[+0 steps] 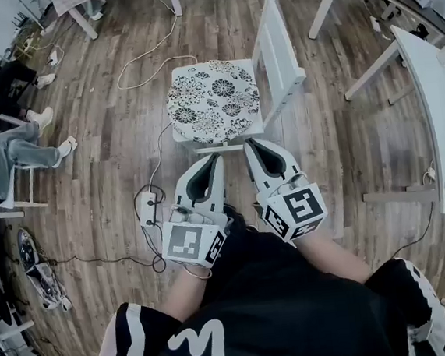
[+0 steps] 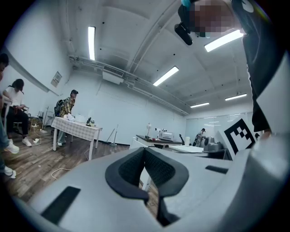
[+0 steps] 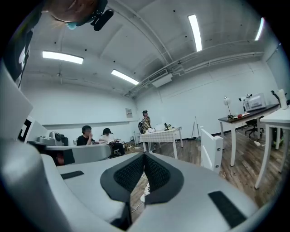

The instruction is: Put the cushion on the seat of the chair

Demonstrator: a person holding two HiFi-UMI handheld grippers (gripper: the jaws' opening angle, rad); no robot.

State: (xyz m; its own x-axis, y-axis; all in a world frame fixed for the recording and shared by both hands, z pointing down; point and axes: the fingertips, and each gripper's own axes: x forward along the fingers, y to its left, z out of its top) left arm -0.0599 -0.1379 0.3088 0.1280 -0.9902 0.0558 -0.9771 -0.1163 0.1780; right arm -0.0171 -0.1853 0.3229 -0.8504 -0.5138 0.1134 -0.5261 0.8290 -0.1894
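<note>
Dark clothing of the person is filling the near edge of the head view, with both arms reaching forward from it. Beyond, a wooden floor is spreading out under everything, and a white table is running along the right side. A white chair is standing in the middle distance, its slatted back turned to the right. The cushion, a floral black-and-white pad, is lying flat on the chair's seat and covering nearly all of it, so the task is looking done or close to it.

The left gripper and the right gripper are hovering side by side just near of the seat's front edge, apart from the cushion. Each one's own view is showing its tongs pressed together at the tips, with nothing pinched between them.

Judging by its look, the cushion is probably handling as light, soft and floppy, sagging if lifted by one corner. Pinching its near edge on both sides seems the safer hold for any straightening.
</note>
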